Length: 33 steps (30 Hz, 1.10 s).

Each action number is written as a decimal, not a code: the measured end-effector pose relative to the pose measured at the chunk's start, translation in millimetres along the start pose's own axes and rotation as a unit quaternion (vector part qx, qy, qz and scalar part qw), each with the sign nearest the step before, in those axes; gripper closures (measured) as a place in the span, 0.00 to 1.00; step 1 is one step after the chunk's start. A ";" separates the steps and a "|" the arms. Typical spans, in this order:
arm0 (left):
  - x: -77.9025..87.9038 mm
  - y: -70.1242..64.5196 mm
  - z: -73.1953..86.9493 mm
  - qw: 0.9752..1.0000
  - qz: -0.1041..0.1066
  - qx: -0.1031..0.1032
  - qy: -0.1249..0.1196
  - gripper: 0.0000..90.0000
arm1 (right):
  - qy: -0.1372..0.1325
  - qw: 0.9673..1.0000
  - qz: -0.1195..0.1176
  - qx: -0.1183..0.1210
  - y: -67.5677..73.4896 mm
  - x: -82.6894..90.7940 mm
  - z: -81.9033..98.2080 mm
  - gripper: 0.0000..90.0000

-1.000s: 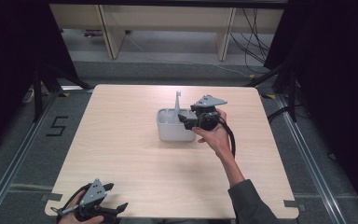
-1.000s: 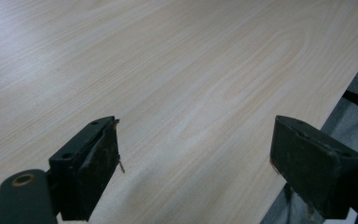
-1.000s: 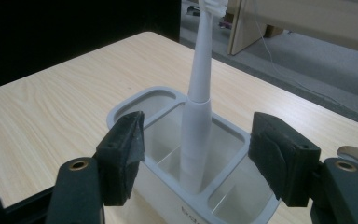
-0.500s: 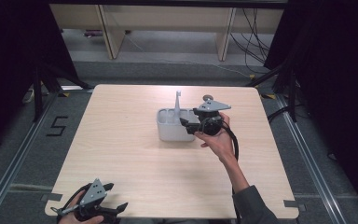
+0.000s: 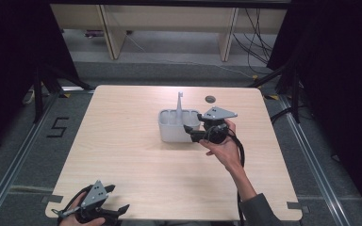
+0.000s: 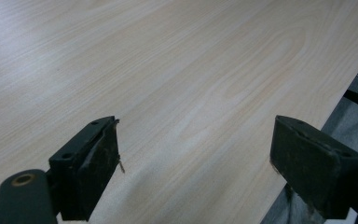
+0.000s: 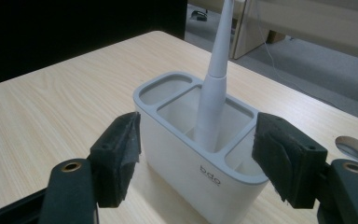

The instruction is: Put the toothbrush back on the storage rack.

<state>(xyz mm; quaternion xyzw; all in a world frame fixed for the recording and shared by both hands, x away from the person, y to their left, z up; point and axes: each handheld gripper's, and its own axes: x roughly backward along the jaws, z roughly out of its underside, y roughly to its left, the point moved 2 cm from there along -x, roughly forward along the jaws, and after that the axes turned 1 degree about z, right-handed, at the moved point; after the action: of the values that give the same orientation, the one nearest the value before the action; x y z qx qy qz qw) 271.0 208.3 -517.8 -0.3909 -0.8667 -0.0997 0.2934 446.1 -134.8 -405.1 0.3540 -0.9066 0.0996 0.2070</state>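
Observation:
A white holder [image 5: 175,128] with grey-rimmed compartments stands near the table's middle. A white slender handle [image 5: 180,104] rises upright from its middle compartment [image 7: 213,98]. My right gripper [image 5: 188,132] is open at the holder's right end. In the right gripper view its jaws spread wide to either side of the holder [image 7: 170,142], with nothing gripped. My left gripper [image 5: 118,213] rests at the table's near left edge. It is open over bare wood [image 6: 196,154].
The light wooden table [image 5: 122,150] has a round cable hole [image 5: 210,99] behind the right gripper. A dark cable loops under the right hand. Black frames and shelving stand beyond the far edge.
My right gripper has drawn slightly back and to the right from the holder. The handle stays upright in the holder. The left gripper has not moved.

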 end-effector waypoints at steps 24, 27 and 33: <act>1.4 0.4 -0.5 1.000 -0.002 -0.004 0.002 0.16 | 0.010 1.000 -0.015 0.008 13.4 8.8 10.4 0.34; 1.5 0.4 -0.6 1.000 -0.002 -0.004 0.002 0.16 | 0.012 1.000 -0.015 0.005 14.8 10.1 12.0 0.33; 1.6 0.3 -0.7 1.000 -0.003 -0.003 0.001 0.16 | 0.012 1.000 -0.019 0.011 17.9 14.1 15.8 0.32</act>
<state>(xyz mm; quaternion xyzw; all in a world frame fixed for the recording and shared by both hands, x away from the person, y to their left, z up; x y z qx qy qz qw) 270.7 209.2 -516.4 -0.3896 -0.8670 -0.1037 0.2927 419.7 -135.4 -413.6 0.3719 -0.8961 0.1096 0.2161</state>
